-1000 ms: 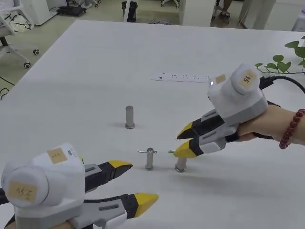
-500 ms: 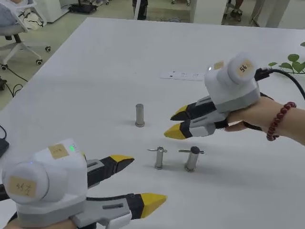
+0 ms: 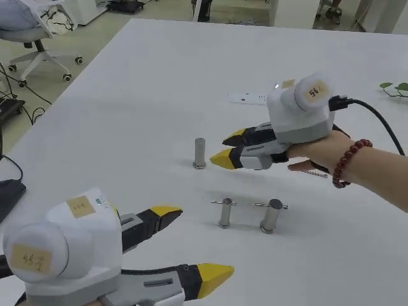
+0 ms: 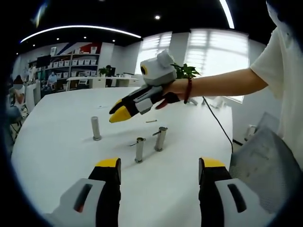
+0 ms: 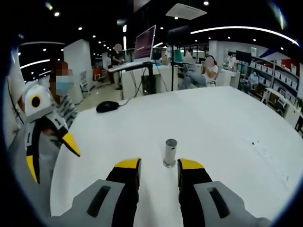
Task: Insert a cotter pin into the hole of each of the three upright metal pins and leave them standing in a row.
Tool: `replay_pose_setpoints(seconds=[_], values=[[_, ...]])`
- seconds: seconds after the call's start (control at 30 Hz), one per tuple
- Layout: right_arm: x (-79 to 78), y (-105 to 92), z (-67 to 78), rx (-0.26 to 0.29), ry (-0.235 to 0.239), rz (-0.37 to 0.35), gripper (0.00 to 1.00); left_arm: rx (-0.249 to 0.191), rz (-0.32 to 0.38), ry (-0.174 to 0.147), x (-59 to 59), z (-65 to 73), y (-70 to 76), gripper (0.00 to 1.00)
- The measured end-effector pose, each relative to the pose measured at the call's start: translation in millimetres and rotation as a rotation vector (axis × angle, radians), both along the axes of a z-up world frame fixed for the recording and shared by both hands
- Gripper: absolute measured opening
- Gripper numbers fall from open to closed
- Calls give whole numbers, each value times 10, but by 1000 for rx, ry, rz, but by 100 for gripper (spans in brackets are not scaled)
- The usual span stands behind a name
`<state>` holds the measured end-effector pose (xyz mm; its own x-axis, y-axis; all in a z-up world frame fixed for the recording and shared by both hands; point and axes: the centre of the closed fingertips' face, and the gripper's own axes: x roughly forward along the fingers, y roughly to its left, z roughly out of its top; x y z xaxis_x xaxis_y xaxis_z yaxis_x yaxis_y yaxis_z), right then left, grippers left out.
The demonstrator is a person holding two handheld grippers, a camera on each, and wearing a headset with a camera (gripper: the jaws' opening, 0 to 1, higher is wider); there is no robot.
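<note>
Three upright metal pins stand on the white table [image 3: 127, 102]. The near two [image 3: 225, 212] [image 3: 271, 215] each carry a cotter pin through the top. The third, a bare pin [image 3: 199, 153] [image 5: 170, 152] [image 4: 96, 128], stands farther back on the left. My right gripper [image 3: 224, 148] [image 5: 154, 165] [image 4: 118, 111] hovers just right of the bare pin, pointing at it, open a little and holding nothing. My left gripper [image 3: 191, 245] [image 4: 161, 163] stays wide open near the front edge, short of the two fitted pins [image 4: 139, 149] [image 4: 161, 138]. A loose cotter pin [image 4: 150, 121] lies on the table beneath the right hand.
A white power strip [image 3: 248, 97] lies farther back on the table. The right gripper's black cable [image 3: 373, 121] trails off to the right, near plant leaves [image 3: 395, 88]. A black mouse [image 5: 107, 106] sits at the table's far end. Office chairs [image 3: 38, 51] stand off the left edge.
The right gripper has let go of the cotter pin, now seated in the right-hand near pin, and has moved up and left toward the bare pin. The head camera shifted too.
</note>
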<state>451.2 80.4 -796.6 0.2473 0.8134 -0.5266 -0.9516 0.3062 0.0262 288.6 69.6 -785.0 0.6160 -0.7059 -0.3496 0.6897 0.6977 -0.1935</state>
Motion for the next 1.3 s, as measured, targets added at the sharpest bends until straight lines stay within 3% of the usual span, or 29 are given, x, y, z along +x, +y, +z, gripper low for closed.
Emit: replay_pose_setpoints(seconds=[0.17,0.53,1.0,1.3], values=[[167,129,-65,40,-9,-29,32,9,8,-1,10,-6,26,66],[248,305,-224,68,-1,-27,30,11,25,9,31,-39,55,63],[294,373,-258,95,32,-49,21,19,23,-8,62,-23,62,63],[271,398,-234,105,28,-41,16,23,22,-8,57,-26,67,63]])
